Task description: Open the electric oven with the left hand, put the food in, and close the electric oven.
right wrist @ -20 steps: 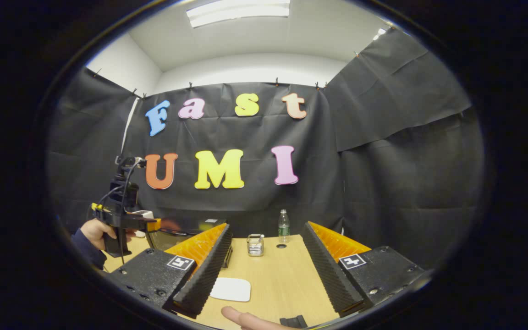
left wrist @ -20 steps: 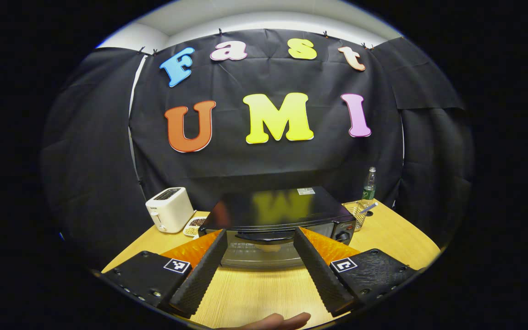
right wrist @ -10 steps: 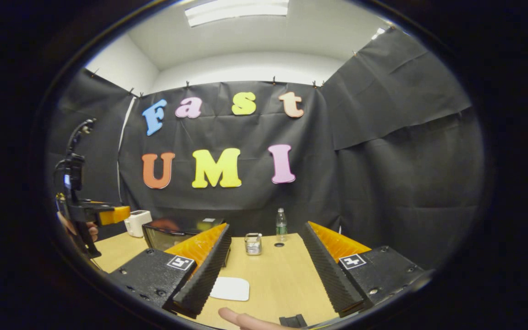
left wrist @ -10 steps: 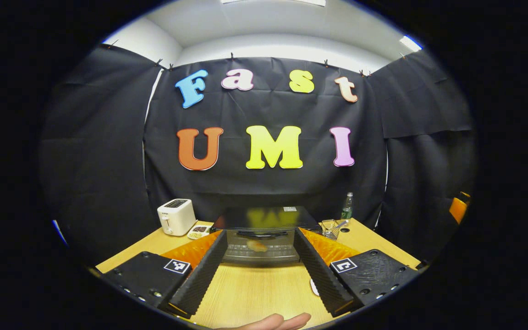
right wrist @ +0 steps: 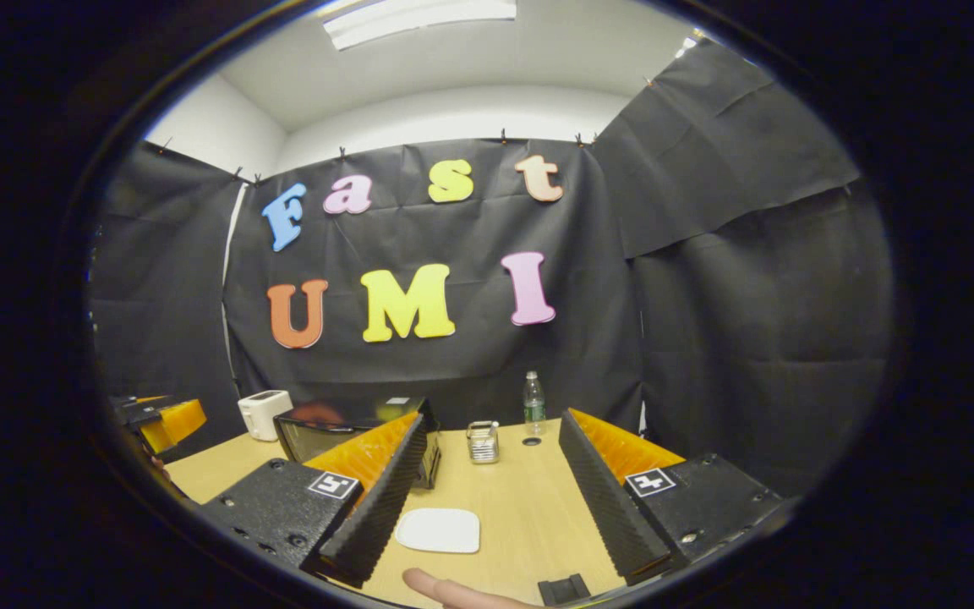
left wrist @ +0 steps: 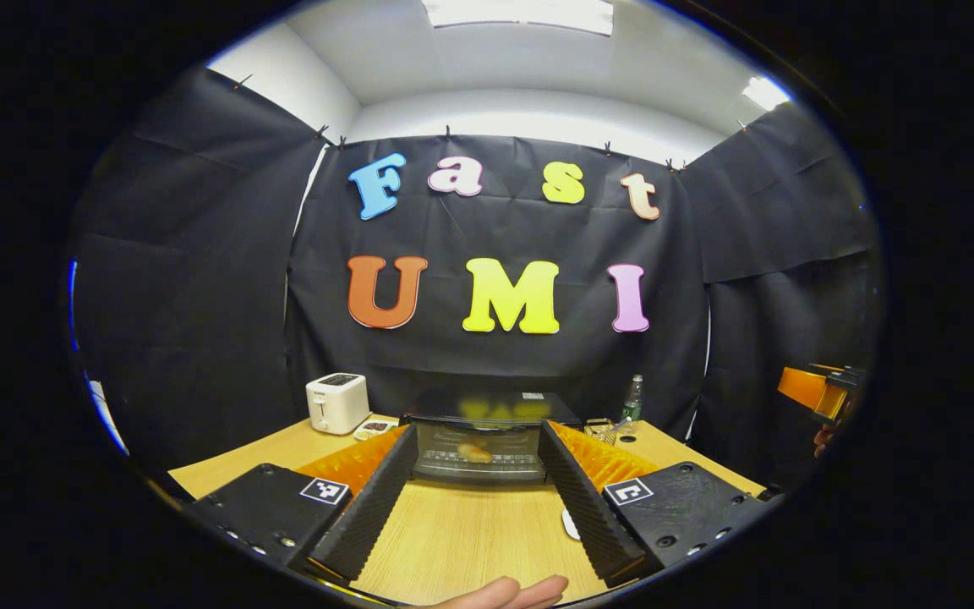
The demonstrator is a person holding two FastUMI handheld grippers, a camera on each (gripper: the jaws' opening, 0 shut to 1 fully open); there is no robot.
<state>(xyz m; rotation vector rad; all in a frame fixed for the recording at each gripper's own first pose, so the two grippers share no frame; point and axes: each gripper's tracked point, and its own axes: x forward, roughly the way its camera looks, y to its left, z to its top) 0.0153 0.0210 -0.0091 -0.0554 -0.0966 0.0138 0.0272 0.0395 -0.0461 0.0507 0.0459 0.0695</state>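
Black metal oven (left wrist: 487, 414), door shut, food (left wrist: 476, 453) behind glass: heavy, rigid; grasp door's top handle. Left gripper (left wrist: 474, 499) wide, empty; right gripper (right wrist: 491, 499) likewise.

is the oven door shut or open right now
Shut, as far as the left gripper view shows: the oven's glass door stands upright across its front, with the food seen through it on the rack inside.
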